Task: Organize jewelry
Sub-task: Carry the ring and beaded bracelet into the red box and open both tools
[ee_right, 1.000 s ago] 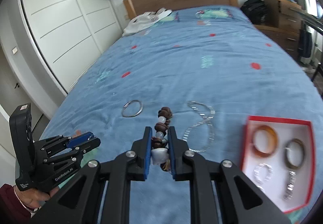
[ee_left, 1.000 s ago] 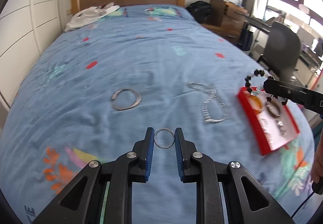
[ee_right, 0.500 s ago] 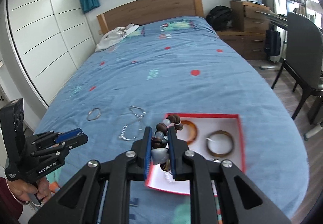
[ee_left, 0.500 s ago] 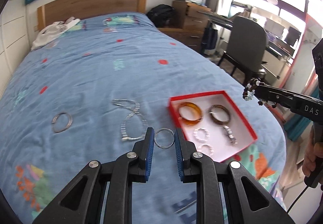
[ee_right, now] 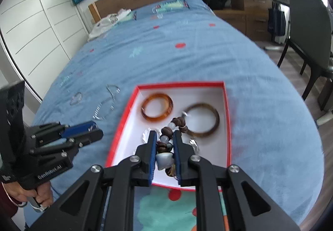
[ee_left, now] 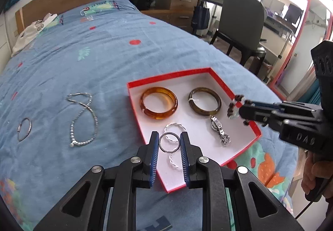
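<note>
Left wrist view: left gripper (ee_left: 169,144) clamps a silver ring (ee_left: 169,142) over the near end of the red tray (ee_left: 245,106) on the blue bedspread (ee_left: 93,60). Right gripper (ee_right: 164,143) pinches a beaded bracelet (ee_right: 166,137) above the same tray. Inside lie an amber bangle (ee_left: 159,105) and a dark bangle (ee_left: 205,101). A silver chain (ee_left: 83,118) lies on the bedspread left of the tray.

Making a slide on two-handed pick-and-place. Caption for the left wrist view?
Left gripper holds a silver ring over the red tray; right gripper brings a beaded bracelet.
</note>
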